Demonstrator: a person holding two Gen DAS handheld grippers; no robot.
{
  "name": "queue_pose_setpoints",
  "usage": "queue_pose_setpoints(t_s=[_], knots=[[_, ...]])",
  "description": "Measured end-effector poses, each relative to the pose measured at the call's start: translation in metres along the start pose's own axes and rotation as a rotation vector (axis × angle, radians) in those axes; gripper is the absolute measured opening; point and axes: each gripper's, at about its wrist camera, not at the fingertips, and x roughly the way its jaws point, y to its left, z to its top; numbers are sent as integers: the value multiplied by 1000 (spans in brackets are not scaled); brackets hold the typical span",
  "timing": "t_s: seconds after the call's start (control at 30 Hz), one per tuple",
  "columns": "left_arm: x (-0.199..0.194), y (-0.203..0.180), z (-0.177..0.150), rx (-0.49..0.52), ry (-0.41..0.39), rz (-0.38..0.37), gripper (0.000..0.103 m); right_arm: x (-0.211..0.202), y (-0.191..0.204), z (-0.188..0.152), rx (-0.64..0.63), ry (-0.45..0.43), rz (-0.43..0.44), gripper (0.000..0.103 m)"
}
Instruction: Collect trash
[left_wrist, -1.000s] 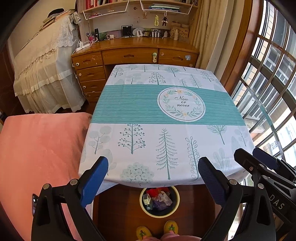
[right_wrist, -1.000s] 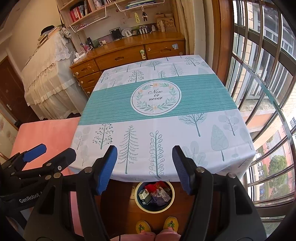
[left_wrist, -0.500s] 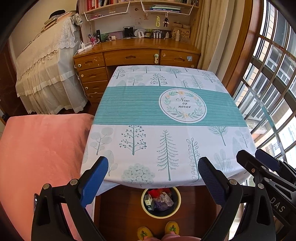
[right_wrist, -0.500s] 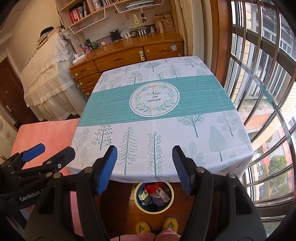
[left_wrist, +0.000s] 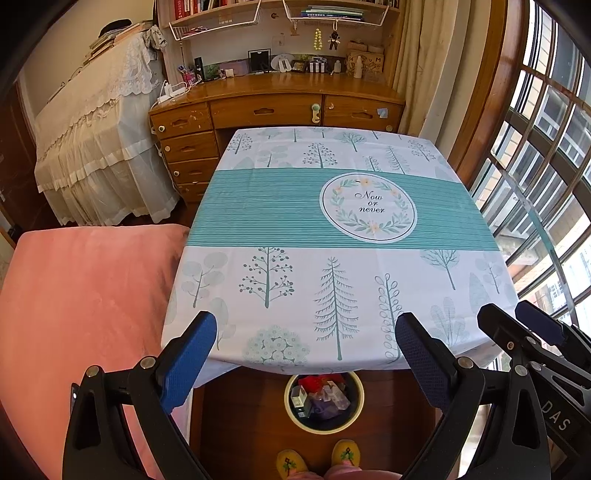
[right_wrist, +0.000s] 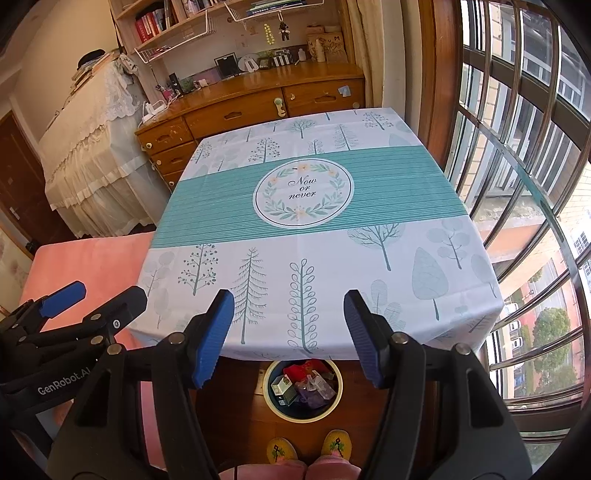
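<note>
Both the left gripper (left_wrist: 304, 354) and the right gripper (right_wrist: 288, 338) hang with jaws spread wide and nothing between them, low in frame. The trash-filled bin (left_wrist: 324, 400) stands on the floor at bottom centre, partly under the tree-print tablecloth (left_wrist: 332, 236).

The tablecloth's (left_wrist: 332, 280) edge hides the far rim of my trash bin (left_wrist: 356, 417); its wrappers (right_wrist: 310, 386) are too small to identify.

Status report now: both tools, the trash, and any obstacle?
Left tool open, empty. Right tool open, empty. Trash in bin on floor, at table edge. Tablecloth bare; nothing in the way.
</note>
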Motion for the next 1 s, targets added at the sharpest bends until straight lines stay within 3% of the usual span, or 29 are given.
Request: queue_pose_setpoints(t_s=[1.0], knots=[[19, -8, 8, 32, 12, 12, 99, 9, -6, 4, -13, 14, 1, 59]])
